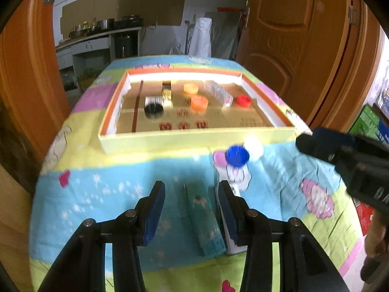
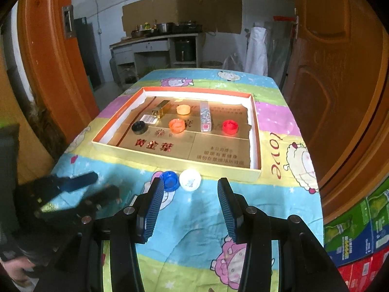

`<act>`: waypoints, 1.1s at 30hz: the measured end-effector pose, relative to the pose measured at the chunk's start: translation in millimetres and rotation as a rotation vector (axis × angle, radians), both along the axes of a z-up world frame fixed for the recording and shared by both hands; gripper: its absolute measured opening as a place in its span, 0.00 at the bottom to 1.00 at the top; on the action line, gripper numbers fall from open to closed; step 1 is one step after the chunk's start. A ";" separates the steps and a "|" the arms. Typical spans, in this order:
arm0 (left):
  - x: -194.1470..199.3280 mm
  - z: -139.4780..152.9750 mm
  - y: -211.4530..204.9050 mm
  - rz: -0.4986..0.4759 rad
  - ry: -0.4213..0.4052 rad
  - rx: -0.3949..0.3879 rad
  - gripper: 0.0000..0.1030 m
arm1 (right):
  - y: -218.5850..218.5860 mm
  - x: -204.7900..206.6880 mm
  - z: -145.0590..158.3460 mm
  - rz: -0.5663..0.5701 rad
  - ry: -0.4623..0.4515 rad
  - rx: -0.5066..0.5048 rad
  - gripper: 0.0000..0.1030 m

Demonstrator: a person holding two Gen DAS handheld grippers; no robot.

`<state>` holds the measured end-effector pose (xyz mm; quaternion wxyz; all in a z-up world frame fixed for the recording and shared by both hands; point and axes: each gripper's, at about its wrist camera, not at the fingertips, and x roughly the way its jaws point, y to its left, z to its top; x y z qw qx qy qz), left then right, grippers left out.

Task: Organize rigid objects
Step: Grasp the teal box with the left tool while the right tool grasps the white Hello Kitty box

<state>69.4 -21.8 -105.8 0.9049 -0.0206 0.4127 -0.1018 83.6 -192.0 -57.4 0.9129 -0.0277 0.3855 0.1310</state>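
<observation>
A shallow cardboard box lid lies on the table and holds a black cap, two orange caps, a red cap, a gold block and a clear case. A blue cap and a white cap lie on the cloth in front of it. My left gripper is open, over a flat teal box. My right gripper is open and empty, just short of both caps.
The table has a cartoon-print cloth. Wooden doors stand at both sides. A kitchen counter is at the back. Drink cartons stand on the floor at the right.
</observation>
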 end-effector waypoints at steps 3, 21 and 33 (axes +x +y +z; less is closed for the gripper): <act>-3.5 -7.8 -2.6 0.007 0.004 0.003 0.44 | -0.5 -2.8 -2.3 0.001 0.004 0.003 0.46; -2.4 -24.3 9.2 0.020 0.047 -0.048 0.22 | 6.4 -15.7 -18.9 0.020 0.051 0.070 0.46; -17.8 -5.6 43.7 0.080 -0.024 -0.045 0.22 | 61.8 -32.6 -53.1 -0.004 0.103 0.064 0.46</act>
